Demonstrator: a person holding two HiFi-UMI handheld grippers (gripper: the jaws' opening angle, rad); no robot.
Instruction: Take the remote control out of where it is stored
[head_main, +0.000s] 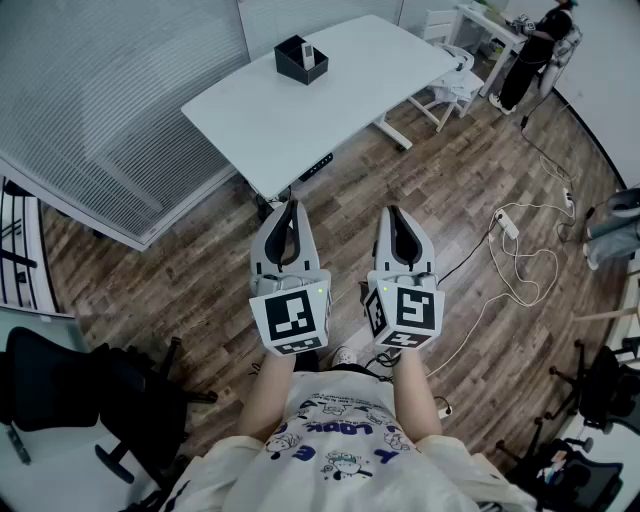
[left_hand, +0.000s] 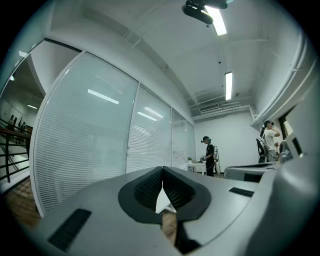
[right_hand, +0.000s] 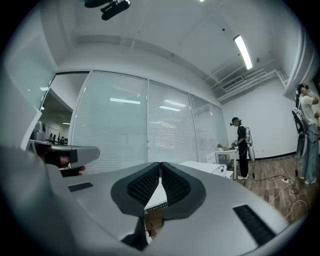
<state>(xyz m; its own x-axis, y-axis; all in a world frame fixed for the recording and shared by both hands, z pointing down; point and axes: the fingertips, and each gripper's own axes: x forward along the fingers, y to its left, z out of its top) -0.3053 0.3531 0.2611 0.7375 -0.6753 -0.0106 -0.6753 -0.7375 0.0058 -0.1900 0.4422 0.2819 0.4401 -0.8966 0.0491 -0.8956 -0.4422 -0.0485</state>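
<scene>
No text reads clearly; the print on the person's shirt (head_main: 345, 445) is too small to make out.

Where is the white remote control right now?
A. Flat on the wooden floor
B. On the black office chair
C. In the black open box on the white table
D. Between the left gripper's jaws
C: the head view shows the white remote control sticking up out of the black open box on the white table.
</scene>
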